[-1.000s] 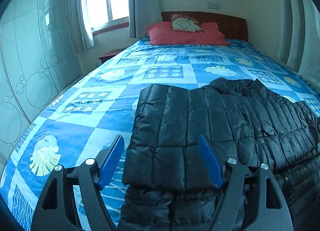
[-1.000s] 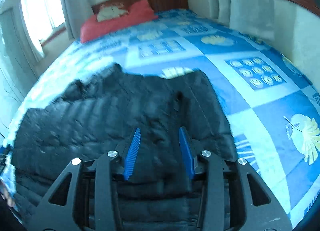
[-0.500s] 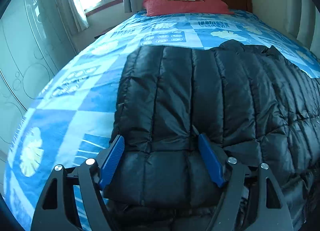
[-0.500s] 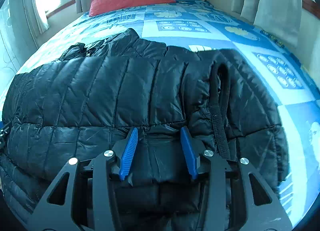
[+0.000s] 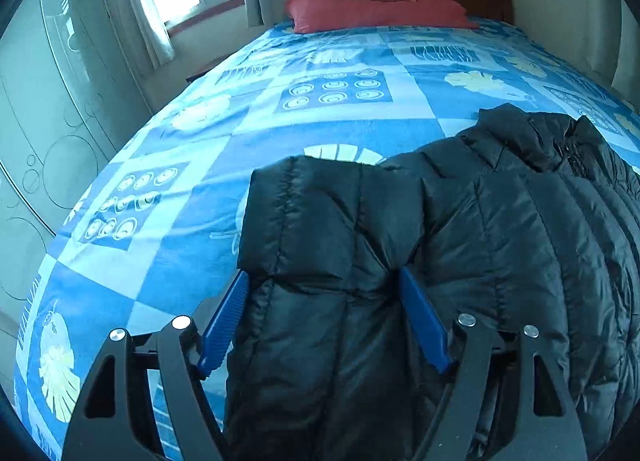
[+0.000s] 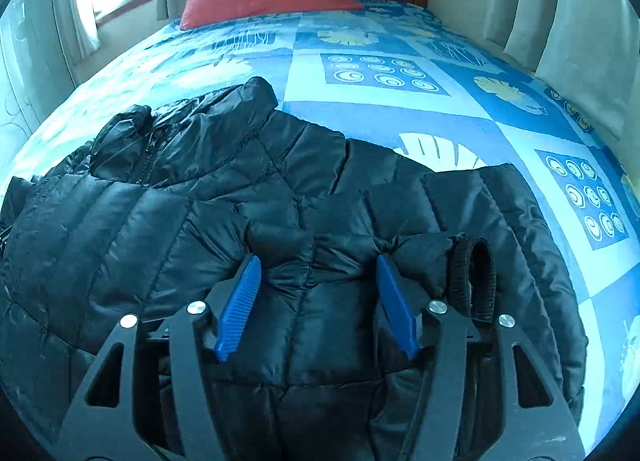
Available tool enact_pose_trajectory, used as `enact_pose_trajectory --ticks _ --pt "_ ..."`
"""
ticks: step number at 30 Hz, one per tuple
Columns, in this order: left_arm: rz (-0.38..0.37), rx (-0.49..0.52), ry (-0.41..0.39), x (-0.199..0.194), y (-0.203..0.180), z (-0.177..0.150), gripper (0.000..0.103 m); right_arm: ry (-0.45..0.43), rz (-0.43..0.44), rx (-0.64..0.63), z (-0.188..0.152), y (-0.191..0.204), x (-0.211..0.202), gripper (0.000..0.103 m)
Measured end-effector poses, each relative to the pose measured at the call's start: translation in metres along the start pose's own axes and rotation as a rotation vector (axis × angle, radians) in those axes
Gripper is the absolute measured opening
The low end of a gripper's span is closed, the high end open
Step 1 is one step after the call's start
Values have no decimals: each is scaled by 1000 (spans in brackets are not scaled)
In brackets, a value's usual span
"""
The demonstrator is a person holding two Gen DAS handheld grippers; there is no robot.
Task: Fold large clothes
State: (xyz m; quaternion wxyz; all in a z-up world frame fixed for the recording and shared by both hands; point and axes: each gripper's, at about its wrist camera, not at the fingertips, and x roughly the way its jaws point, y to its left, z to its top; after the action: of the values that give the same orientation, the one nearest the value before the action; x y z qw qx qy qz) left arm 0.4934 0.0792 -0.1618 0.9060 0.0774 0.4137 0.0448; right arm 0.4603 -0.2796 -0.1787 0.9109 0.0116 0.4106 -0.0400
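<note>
I am holding my left gripper point(image 5: 324, 317) and right gripper point(image 6: 318, 301) spread wide, grasping nothing, with the jacket point(image 5: 460, 245) bulging up between the blue pads. Half a second ago the jacket was filling both views; now I am pulling back and more of the bed point(image 5: 320, 129) is showing beyond it. The jacket is lying doubled over near the foot edge, collar toward the pillow point(image 5: 376, 5). This fold looks placed; another probably follows.

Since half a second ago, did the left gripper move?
Yes. The left gripper has drawn back toward the foot of the bed: the red pillow sits lower in its view and more blue bedspread shows beyond the jacket.
</note>
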Motion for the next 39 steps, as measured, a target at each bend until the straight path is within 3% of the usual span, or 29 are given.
enact_pose_trajectory --ticks 3,6,8,12,16,19,23,28,35,39 --pt "38 11 -25 -25 -3 1 74 -3 9 5 0 -2 -15 59" --pt "-56 17 -144 -69 -15 -6 74 -55 17 18 -9 -11 -44 59" --pt "-106 32 -171 -80 -31 -12 74 -69 -6 24 -21 -18 -57 59" --pt "-203 9 -80 -49 -60 -8 74 -15 -72 0 -40 -28 -43 60" --pt "-183 19 -36 -19 -70 -16 78 -14 -42 39 -48 -38 -31 65" --pt "-183 18 -28 -24 -68 -12 77 -15 -30 48 -45 -40 -32 66" --pt "-163 10 -19 -57 -48 -18 77 -28 -7 88 -49 -49 -74 65" --pt "-209 -23 -40 -132 11 -83 77 -33 -1 71 -101 -62 -156 67" --pt "-294 -143 85 -206 87 -229 77 63 -47 65 -238 -82 -242 68" --pt "-346 -215 156 -229 103 -281 77 134 -51 104 -300 -91 -268 68"
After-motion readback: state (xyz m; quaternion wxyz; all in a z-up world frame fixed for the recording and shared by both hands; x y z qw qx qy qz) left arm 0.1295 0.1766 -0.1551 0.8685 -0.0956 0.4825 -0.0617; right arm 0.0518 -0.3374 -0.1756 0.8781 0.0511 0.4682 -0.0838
